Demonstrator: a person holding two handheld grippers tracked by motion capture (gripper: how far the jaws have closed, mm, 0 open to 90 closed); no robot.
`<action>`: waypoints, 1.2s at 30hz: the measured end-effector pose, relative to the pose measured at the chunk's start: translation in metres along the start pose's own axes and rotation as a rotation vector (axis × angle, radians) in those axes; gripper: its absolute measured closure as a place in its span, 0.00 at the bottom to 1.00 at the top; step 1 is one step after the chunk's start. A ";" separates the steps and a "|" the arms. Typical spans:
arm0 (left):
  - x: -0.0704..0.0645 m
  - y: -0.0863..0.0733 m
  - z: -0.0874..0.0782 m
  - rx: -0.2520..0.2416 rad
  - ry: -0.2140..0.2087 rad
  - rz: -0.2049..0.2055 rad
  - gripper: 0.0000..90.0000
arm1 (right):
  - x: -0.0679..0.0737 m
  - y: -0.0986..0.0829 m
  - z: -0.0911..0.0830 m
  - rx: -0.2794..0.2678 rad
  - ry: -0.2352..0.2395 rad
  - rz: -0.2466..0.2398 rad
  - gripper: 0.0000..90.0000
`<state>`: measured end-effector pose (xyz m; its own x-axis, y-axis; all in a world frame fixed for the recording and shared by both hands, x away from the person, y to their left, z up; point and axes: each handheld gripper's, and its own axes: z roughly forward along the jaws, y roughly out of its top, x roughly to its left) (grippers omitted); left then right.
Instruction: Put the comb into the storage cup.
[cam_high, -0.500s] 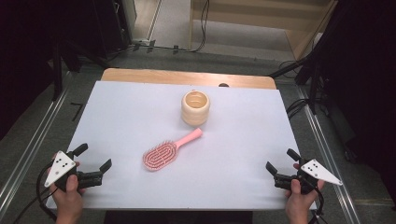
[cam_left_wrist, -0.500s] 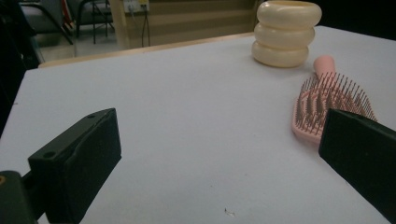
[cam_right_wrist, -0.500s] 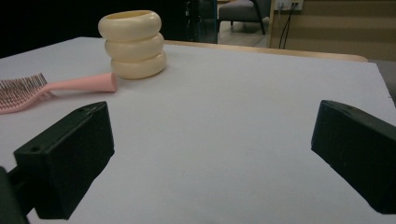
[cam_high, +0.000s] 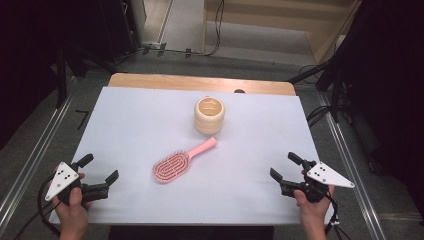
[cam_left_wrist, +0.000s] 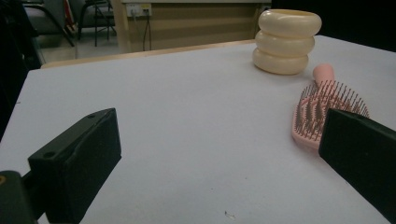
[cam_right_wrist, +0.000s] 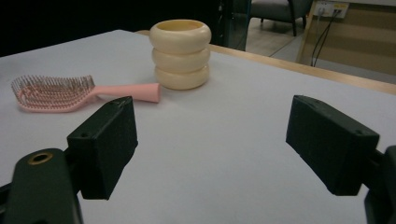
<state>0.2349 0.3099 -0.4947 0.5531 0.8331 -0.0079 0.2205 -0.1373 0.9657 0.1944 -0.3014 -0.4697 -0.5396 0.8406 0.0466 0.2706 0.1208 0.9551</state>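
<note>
Hairbrush (cam_high: 181, 161), pink, lies bristles-up at frame centre, just below the cream ringed cup (cam_high: 209, 115). It looks light and rigid; the slim handle seems the best hold. Left gripper (cam_high: 98, 176) and right gripper (cam_high: 284, 168) both gape, empty.

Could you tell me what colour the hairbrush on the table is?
The hairbrush is pink, seen best in the right gripper view.

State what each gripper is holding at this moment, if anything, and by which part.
Nothing is held. The left gripper and right gripper both rest open at the near table corners, apart from the pink plastic hairbrush and the cream ribbed ring-shaped cup.
</note>
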 end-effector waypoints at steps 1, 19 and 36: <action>0.000 0.000 0.000 -0.002 0.000 -0.001 0.00 | 0.002 0.003 0.003 0.005 0.011 -0.006 0.17; -0.002 0.000 0.001 0.010 0.005 0.019 0.00 | 0.026 0.065 0.053 0.126 0.170 -0.112 0.96; -0.003 -0.001 0.000 0.008 0.003 0.033 0.00 | 0.033 0.091 0.112 0.274 0.220 -0.176 0.98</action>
<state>0.2332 0.3069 -0.4954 0.5581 0.8294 0.0250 0.2085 -0.1693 0.9633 0.2903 -0.2035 -0.4137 -0.7465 0.6651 -0.0211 0.3455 0.4145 0.8419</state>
